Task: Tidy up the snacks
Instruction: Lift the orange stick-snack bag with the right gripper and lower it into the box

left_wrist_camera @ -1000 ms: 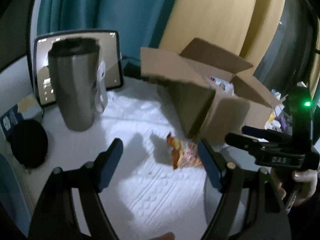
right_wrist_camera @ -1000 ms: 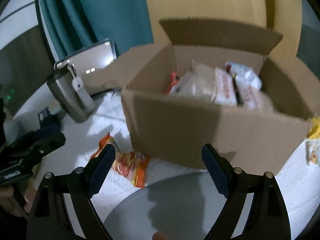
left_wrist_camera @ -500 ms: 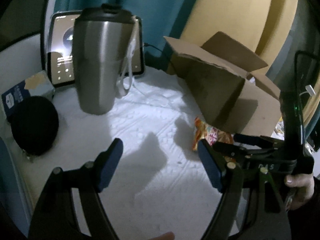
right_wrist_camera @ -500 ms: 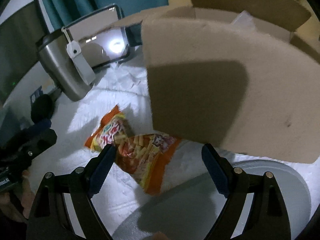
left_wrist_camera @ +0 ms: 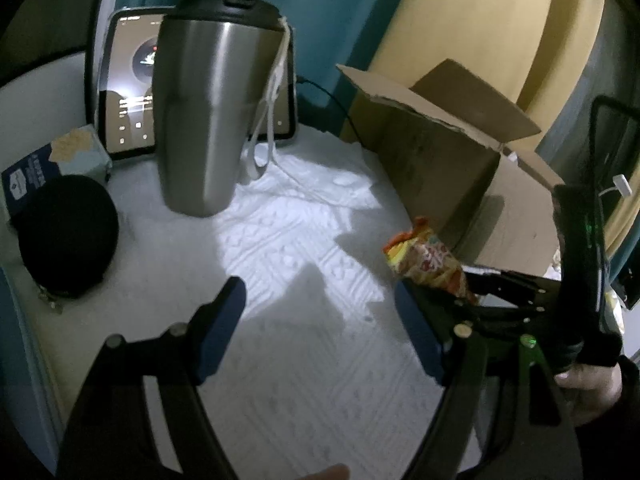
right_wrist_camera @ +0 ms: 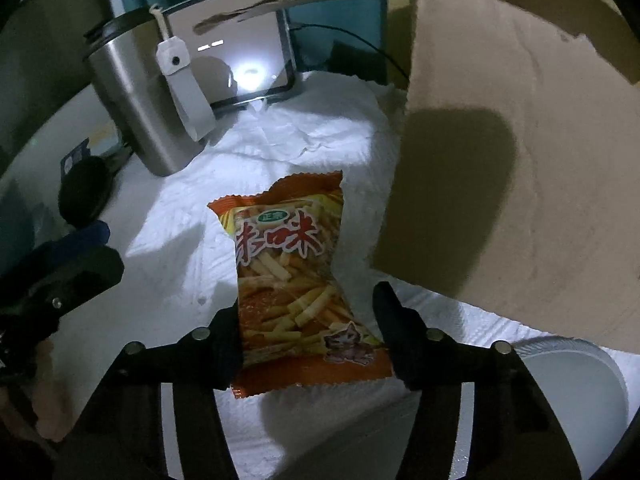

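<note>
**Closing the right tongs on the orange snack packet**

Gripping is the step I am on. My right tongs (right_wrist_camera: 308, 330) have just been closing, and the orange snack packet (right_wrist_camera: 298, 280) sits between the two fingers, its lower half pinched in at the waist where the pads meet it on both sides. I judge this a real hold, though a shallow one, since the foil is crinkly and full of air.

That packet lies on the white cloth (left_wrist_camera: 280, 248) covering the table, just beside the near wall of the cardboard box (right_wrist_camera: 520, 160), whose flaps stand open above it. From the left wrist view I see the same packet (left_wrist_camera: 424, 258) poking out past my right tongs (left_wrist_camera: 480, 292).

My left tongs (left_wrist_camera: 320, 320) are released, fingers wide apart over bare cloth with nothing between them.

To do this well, I want the squeeze firm enough to bite the sticks inside, not only the slippery wrapper, and I should lift straight up before swinging sideways so the packet clears the box wall and its drooping flap. My guess is that the box is where snacks belong. The steel tumbler (left_wrist_camera: 216, 108) and the tablet (left_wrist_camera: 128, 88) leaning behind it stand well apart from the packet, so they pose little risk. The grey plate (right_wrist_camera: 576, 392) at the lower right is nearer; I would avoid dragging across it.
</note>
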`<state>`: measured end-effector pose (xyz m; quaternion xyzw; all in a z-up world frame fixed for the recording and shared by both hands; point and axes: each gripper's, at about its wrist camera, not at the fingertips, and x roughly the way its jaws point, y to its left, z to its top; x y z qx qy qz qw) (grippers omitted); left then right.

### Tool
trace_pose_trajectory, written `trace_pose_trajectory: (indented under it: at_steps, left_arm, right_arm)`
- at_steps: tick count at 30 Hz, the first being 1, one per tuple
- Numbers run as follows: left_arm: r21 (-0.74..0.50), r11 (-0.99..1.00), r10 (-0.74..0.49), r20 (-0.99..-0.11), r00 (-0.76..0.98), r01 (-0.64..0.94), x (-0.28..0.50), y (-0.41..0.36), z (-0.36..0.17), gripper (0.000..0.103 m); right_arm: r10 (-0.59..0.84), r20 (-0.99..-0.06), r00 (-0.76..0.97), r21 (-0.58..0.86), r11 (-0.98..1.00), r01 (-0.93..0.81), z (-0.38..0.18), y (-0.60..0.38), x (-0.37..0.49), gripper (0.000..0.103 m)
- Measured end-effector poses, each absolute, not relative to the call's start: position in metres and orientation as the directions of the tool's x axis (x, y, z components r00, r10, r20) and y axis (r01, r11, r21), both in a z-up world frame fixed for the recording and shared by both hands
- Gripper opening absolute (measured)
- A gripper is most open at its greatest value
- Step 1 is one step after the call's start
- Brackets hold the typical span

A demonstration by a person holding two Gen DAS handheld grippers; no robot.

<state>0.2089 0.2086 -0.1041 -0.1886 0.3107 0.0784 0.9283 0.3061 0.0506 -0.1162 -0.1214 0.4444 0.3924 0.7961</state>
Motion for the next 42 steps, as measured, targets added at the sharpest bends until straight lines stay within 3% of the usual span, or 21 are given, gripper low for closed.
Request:
trace_pose_trajectory:
  at_steps: [20,42]
  left_arm:
    - [-0.249,0.942,0.065,-0.524,0.849,-0.226,0.197,0.156,-0.038,0.078]
    - [-0.183,0.975,0.033,-0.438,0.898,-0.125,0.247,0.098,0.029,0.078]
  right_arm:
    - [0.632,-0.692,0.348,0.165,0.608,-0.776,-0.035,-0.010,0.282,0.059]
    - [0.631,-0.625,0.461,0.151,0.676,-0.721,0.017,-0.069,0.331,0.059]
